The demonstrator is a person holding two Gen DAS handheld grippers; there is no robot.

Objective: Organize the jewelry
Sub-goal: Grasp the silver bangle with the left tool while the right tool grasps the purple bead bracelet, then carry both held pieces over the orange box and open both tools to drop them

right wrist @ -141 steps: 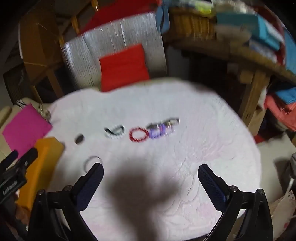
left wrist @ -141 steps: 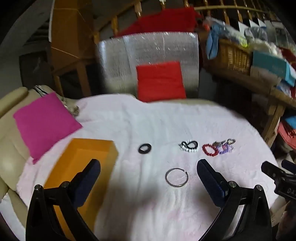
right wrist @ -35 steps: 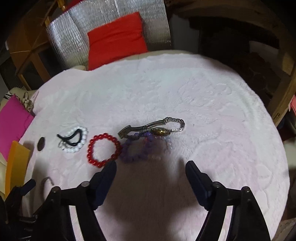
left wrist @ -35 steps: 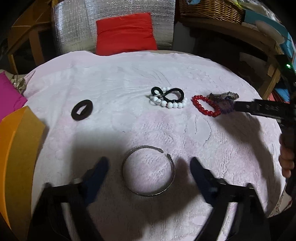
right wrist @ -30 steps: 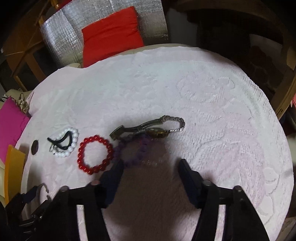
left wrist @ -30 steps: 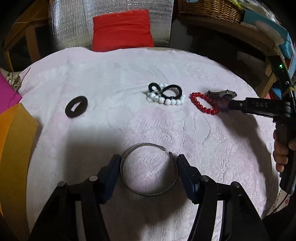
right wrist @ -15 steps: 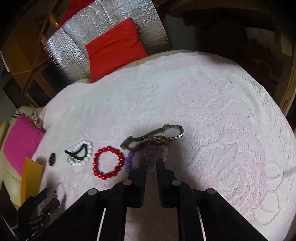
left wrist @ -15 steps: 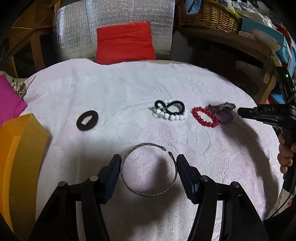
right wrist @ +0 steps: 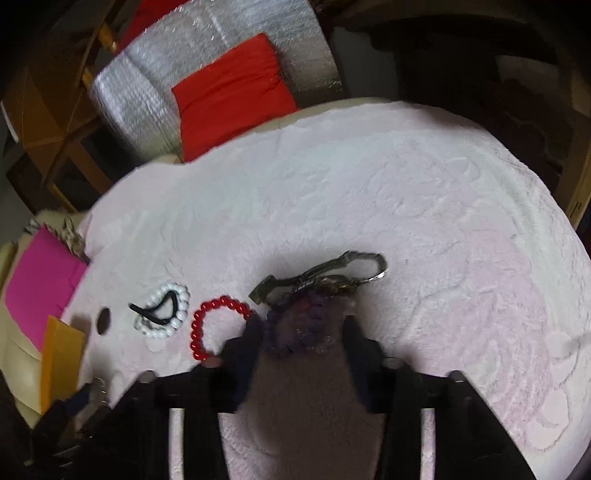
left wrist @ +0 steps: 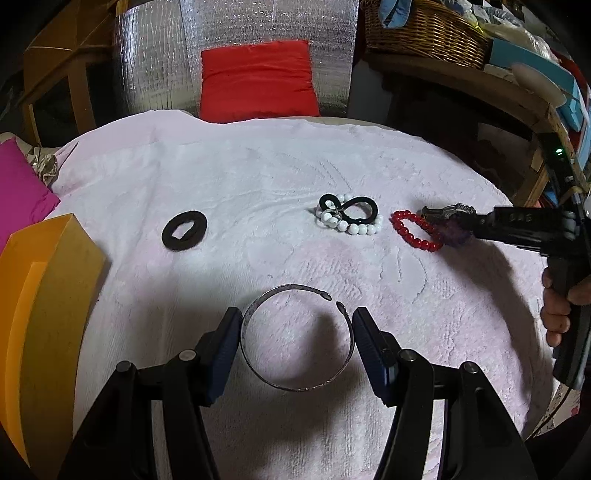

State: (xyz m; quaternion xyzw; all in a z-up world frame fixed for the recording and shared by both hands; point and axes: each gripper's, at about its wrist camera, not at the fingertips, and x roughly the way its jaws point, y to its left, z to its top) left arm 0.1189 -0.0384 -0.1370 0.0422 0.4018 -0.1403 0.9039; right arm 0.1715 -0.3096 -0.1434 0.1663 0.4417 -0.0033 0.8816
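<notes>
My left gripper (left wrist: 297, 325) is shut on the silver open bangle (left wrist: 295, 382); its pads touch both sides of the ring, just above the pink-white towel (left wrist: 258, 177). My right gripper (right wrist: 301, 328) is open, its fingers on either side of the purple bead bracelet (right wrist: 295, 325), which lies against a metal watch (right wrist: 332, 275). It shows in the left wrist view (left wrist: 480, 223) at the purple beads. A red bead bracelet (left wrist: 413, 230), a white pearl bracelet with a black hair tie (left wrist: 347, 218) and a black ring-shaped band (left wrist: 184, 236) lie in a row.
An orange open box (left wrist: 48, 295) stands at the left edge of the towel, a pink cloth (left wrist: 18, 192) behind it. A red cushion (left wrist: 258, 79) and silver foil panel are at the back. A wicker basket (left wrist: 424, 35) sits on a wooden shelf at right.
My left gripper closed onto the bangle's sides and holds it. My right gripper shut half a second ago and now stands open around the purple bracelet.
</notes>
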